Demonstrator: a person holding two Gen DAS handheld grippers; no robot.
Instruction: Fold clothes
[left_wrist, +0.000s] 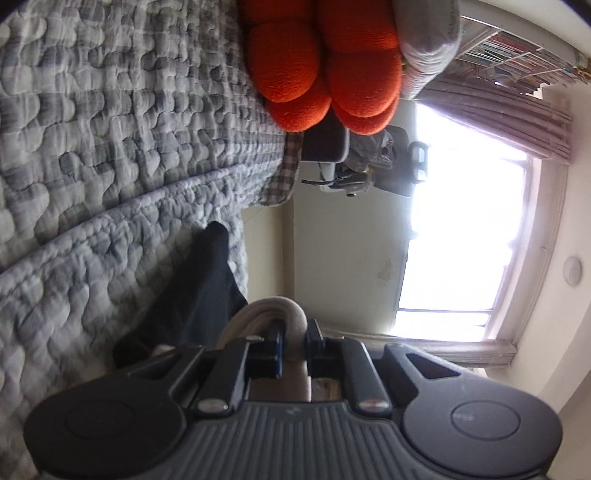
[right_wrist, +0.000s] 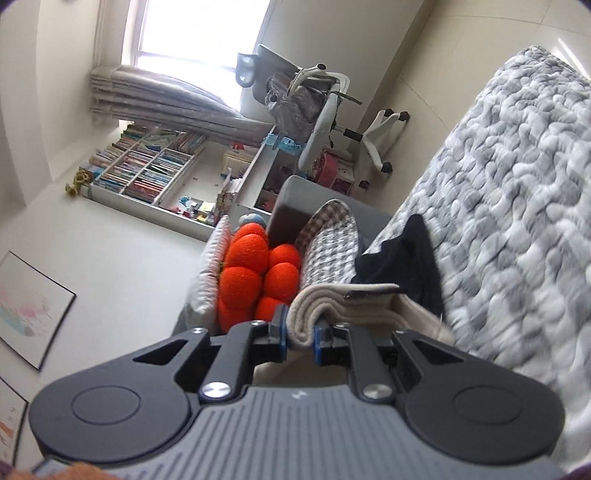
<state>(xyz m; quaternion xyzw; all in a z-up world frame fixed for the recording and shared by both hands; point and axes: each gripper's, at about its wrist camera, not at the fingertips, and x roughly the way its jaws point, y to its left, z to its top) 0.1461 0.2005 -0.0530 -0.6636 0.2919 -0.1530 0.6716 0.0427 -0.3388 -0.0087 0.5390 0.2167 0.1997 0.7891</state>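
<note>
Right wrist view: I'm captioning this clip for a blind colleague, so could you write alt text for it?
The right gripper is clamped on a folded beige garment above a grey quilted bedspread, with a black garment lying just beyond. Behind sit an orange bobbled cushion, a checked pillow, a white office chair and a bookshelf under a bright window.

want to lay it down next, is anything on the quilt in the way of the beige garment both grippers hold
Yes. A black garment lies on the quilted bedspread just beyond the folded beige garment; an orange plush cushion sits further off at the bed's end.
</note>
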